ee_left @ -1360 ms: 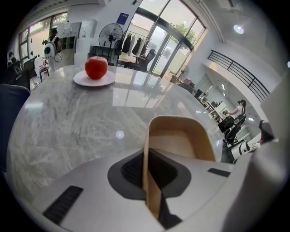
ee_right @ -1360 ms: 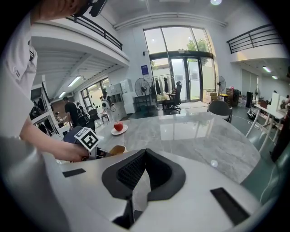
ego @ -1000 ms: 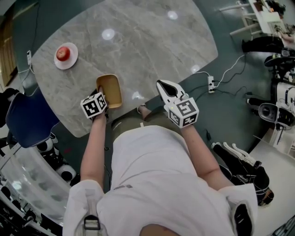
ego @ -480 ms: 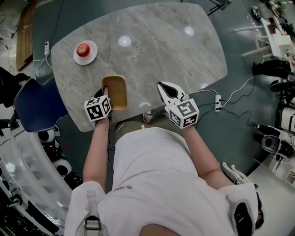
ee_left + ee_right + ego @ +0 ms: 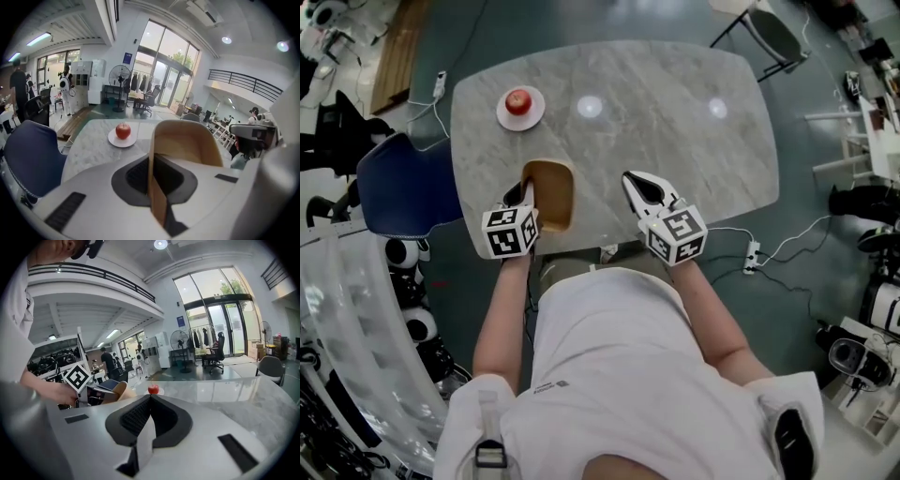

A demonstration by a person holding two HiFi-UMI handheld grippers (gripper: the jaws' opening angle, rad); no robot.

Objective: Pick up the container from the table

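A blue chair (image 5: 403,192) stands off the left edge of the grey marble table (image 5: 675,141). By the far left corner I see an apple (image 5: 518,100) on a white plate (image 5: 523,119). My left gripper (image 5: 520,195) is clamped on the near wall of the tan container (image 5: 551,192), over the near left corner. My right gripper (image 5: 643,187) hangs over the near edge, jaws together on nothing. Right of the table, a power strip (image 5: 753,255) lies on the green floor.

Our head view looks steeply down on the table (image 5: 675,141) from above; both gripper views look low across it from its near edge, sharing the apple (image 5: 123,130).
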